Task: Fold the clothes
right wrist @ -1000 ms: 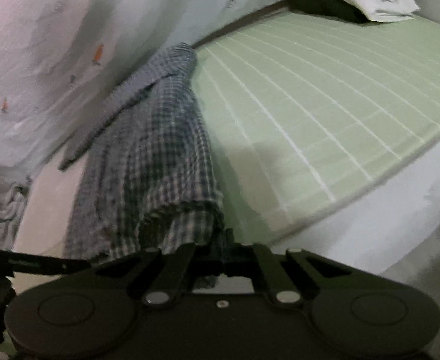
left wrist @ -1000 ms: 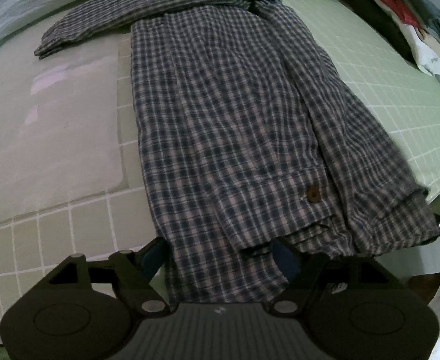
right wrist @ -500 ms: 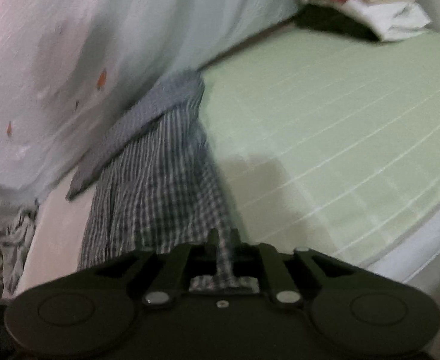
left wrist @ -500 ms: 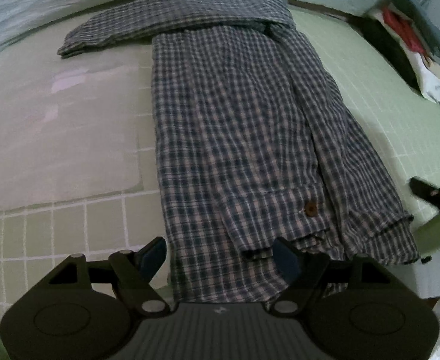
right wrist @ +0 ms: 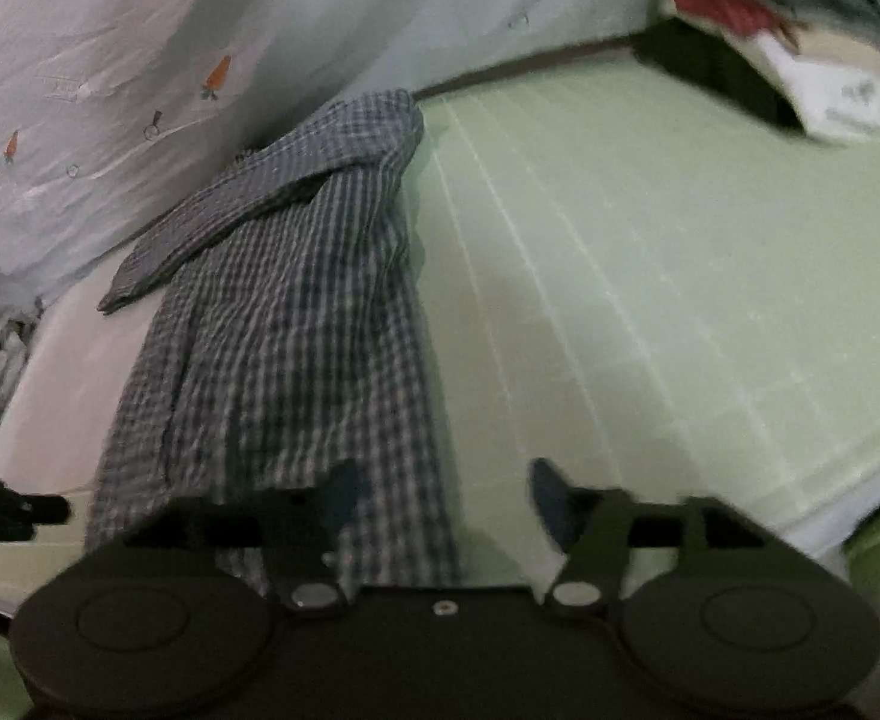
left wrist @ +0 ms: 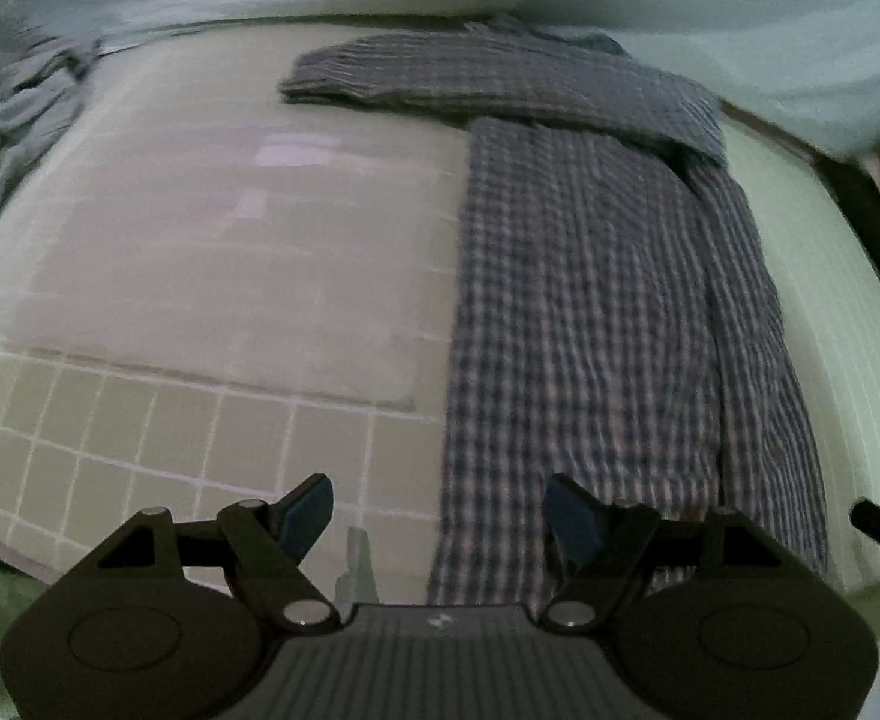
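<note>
left gripper [left wrist: 440, 516]: fingers spread wide, gripping nothing, hovering over near hem of shirt and bed edge
right gripper [right wrist: 442, 495]: fingers parted, released, hanging above shirt's near right corner
shirt [left wrist: 589, 312]: plaid, lying as a long folded strip on the bed, running from the near edge away toward the back
sleeve [left wrist: 487, 81]: lying folded across the far end, pointing left
bed [right wrist: 649, 252]: green grid sheet
clothes pile [right wrist: 799, 60]: sitting in far right corner, blurry

A green gridded bed [right wrist: 649, 276] stands against a pale, carrot-printed sheet [right wrist: 140, 60] in dim light.
</note>
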{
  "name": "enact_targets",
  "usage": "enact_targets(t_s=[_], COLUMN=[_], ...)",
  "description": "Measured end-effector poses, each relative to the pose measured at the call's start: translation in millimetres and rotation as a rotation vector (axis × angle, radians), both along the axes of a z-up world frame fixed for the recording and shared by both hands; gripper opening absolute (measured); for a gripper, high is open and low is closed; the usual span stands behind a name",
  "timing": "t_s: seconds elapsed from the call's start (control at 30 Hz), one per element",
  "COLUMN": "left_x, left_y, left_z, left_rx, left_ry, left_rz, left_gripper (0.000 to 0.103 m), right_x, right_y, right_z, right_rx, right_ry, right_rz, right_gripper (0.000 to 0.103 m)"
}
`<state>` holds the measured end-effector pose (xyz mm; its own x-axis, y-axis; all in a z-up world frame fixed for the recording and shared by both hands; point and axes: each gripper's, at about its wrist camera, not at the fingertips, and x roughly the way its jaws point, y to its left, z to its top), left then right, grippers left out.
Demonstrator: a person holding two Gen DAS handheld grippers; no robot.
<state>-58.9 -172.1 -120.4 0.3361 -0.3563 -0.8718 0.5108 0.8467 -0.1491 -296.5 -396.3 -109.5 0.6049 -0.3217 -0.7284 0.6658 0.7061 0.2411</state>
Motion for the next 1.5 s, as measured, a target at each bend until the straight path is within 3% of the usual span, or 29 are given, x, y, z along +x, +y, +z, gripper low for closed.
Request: enact_targets(t_s=[0.1,0.17,0.37,0.63,0.87,1.07,1.27,1.37,1.43,1.5], left_x=[7,14,49,145,245,318,358,356,352,345], left_y=[3,5,15,2,-38,-70,-87,-95,-102,-107], left_z=[5,9,17,20,1,-13,-34,-36,-38,-39], left_rx=[-0.009,-0.017,-0.031,-0.042,-0.044,-0.06,-0.109,-0.099,-0.074,-0.044], left_ry=[-0.024,-0.04,-0.048,-0.091,-0.087,-0.056,0.003,-0.039,-0.084,-0.135], left_rz=[0.054,0.089,0.138,0.128,0.059,0.084,0.143,0.107,0.074,0.063], left_gripper=[0.079,0.079,0.08,0.081,0.081,0.082,0.083,0.083,0.077,0.053], right_x=[3,9,46,104,142,164,184,194,197,197], right_y=[-11,-19,-32,-26,-18,-21,-26,-26,-26,-27], right_z=[0,-2,-3,-1,-20,-34,-36,-34,-35,-36], right_rx=[-0.012,-0.013,-0.008,-0.034,-0.056,-0.045,-0.082,-0.099,-0.105,-0.103], right_ry=[0.003,-0.006,-0.032,-0.004,0.073,0.183,0.225,0.257,0.262,0.26], right_rz=[0.013,-0.002,-0.053,-0.113,-0.203,-0.26,-0.303,-0.293,-0.286,-0.284], right_gripper=[0.087,0.099,0.1,0.101,0.101,0.101,0.102,0.102,0.102,0.102])
